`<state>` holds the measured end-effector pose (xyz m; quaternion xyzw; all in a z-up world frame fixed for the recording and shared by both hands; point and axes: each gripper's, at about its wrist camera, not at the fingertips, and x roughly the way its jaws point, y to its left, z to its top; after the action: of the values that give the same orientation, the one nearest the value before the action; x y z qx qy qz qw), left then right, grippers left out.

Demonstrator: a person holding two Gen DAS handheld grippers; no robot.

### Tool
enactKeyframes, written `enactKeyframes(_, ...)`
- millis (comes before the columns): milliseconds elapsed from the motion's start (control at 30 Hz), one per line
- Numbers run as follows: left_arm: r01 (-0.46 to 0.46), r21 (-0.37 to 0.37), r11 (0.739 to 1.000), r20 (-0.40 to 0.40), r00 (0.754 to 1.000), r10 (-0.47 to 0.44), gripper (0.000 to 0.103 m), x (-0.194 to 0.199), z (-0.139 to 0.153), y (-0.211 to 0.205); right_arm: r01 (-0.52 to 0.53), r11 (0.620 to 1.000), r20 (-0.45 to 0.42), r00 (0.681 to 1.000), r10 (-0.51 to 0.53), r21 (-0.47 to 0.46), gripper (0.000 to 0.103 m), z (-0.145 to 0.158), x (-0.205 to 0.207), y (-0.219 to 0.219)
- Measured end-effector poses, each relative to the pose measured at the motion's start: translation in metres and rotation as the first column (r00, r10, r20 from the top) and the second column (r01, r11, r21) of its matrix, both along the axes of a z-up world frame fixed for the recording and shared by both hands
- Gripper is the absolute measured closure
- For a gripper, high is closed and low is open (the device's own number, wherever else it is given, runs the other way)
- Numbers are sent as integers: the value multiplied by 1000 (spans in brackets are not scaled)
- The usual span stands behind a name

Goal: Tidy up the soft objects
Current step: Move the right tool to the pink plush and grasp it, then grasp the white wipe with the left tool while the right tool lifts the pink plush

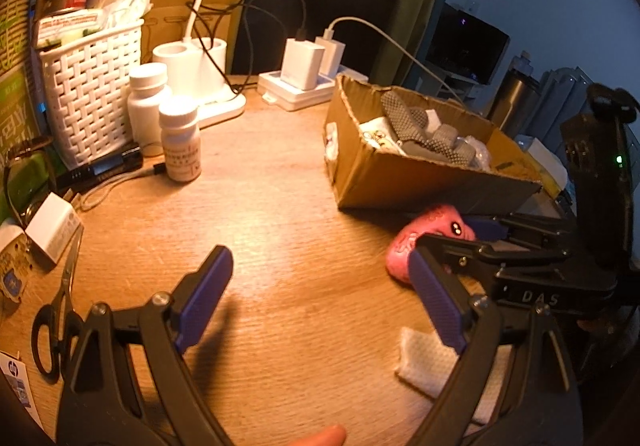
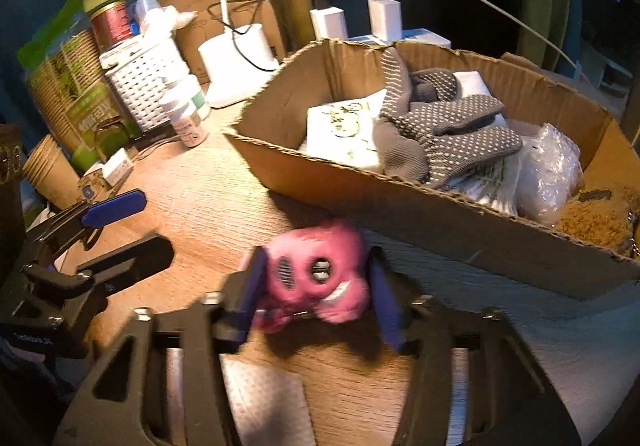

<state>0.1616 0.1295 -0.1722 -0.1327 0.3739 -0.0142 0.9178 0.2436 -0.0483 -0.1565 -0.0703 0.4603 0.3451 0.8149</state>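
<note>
A pink plush toy [image 2: 316,274] sits between the blue pads of my right gripper [image 2: 318,294], which is shut on it just above the wooden desk. It also shows in the left wrist view [image 1: 432,234], with the right gripper [image 1: 476,242] around it. Behind it is a cardboard box [image 2: 420,221] holding grey dotted gloves [image 2: 440,125], a white cloth and plastic bags. My left gripper [image 1: 320,294] is open and empty over the desk, and also shows in the right wrist view [image 2: 132,230]. A white cloth pad [image 1: 424,362] lies on the desk under its right finger.
A white woven basket [image 1: 88,85], two pill bottles [image 1: 176,137], a black flashlight [image 1: 100,167], scissors [image 1: 60,318] and a lamp base [image 1: 196,61] stand at the left. A power strip with chargers [image 1: 308,81] sits at the back.
</note>
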Motion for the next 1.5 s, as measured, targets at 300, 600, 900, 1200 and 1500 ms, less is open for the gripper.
enactKeyframes(300, 21, 35, 999, 4, 1000, -21, 13, -4, 8, -16, 1, 1000, 40, 999, -2, 5, 63, 11, -12, -17)
enactKeyframes(600, 115, 46, 992, -18, 993, -114, 13, -15, 6, -60, 69, 996, 64, 995, -73, 53, 63, 19, -26, -61)
enactKeyframes(900, 220, 82, 972, -67, 974, -215, 13, -25, -1, -106, 130, 988, 75, 988, -137, 88, 63, 21, -41, -102)
enactKeyframes(1200, 261, 167, 951, -158, 959, -235, 13, -26, -18, -134, 183, 974, 81, 977, -195, 136, 63, 24, -51, -139)
enactKeyframes(1500, 277, 204, 939, -157, 956, -247, 30, -29, -19, -145, 202, 962, 92, 971, -221, 181, 63, 30, -58, -162)
